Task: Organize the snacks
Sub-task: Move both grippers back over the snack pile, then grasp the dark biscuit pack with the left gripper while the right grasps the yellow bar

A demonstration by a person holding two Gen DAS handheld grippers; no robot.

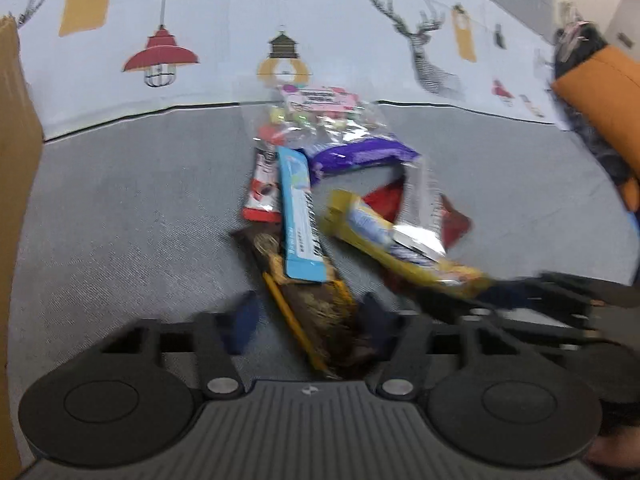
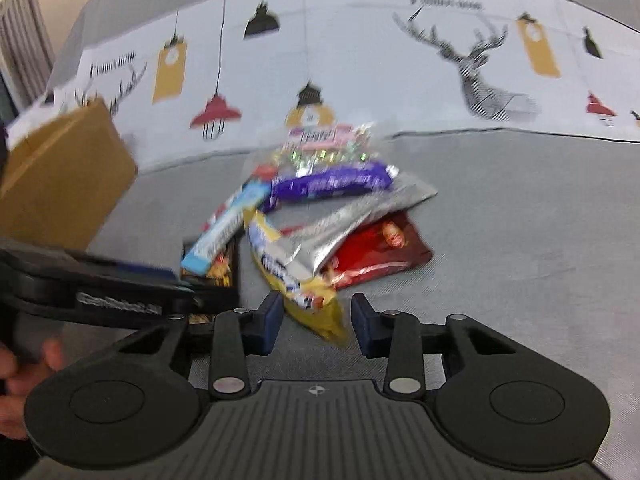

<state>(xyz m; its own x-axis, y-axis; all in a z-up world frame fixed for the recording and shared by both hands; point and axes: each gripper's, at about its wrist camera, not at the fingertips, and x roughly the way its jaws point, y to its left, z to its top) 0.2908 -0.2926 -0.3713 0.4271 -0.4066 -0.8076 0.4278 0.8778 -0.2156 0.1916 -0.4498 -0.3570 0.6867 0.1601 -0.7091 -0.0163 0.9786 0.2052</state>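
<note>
A pile of snack packets lies on the grey cloth. My left gripper (image 1: 310,322) is open, its blue pads either side of the near end of a dark brown bar (image 1: 316,300). A light blue bar (image 1: 300,216) lies on it, with a red-and-white packet (image 1: 262,192), a purple packet (image 1: 360,156) and a clear candy bag (image 1: 316,112) behind. My right gripper (image 2: 316,320) is open around the near end of a yellow packet (image 2: 304,280); a silver wrapper (image 2: 352,220) and a red bag (image 2: 380,252) lie beyond it. Nothing is gripped.
A cardboard box (image 1: 12,200) stands at the left; it also shows in the right wrist view (image 2: 64,184). A printed white cloth (image 1: 240,40) covers the back. The left gripper's body (image 2: 100,288) crosses the right view's left side. An orange sleeve (image 1: 600,92) is at the right.
</note>
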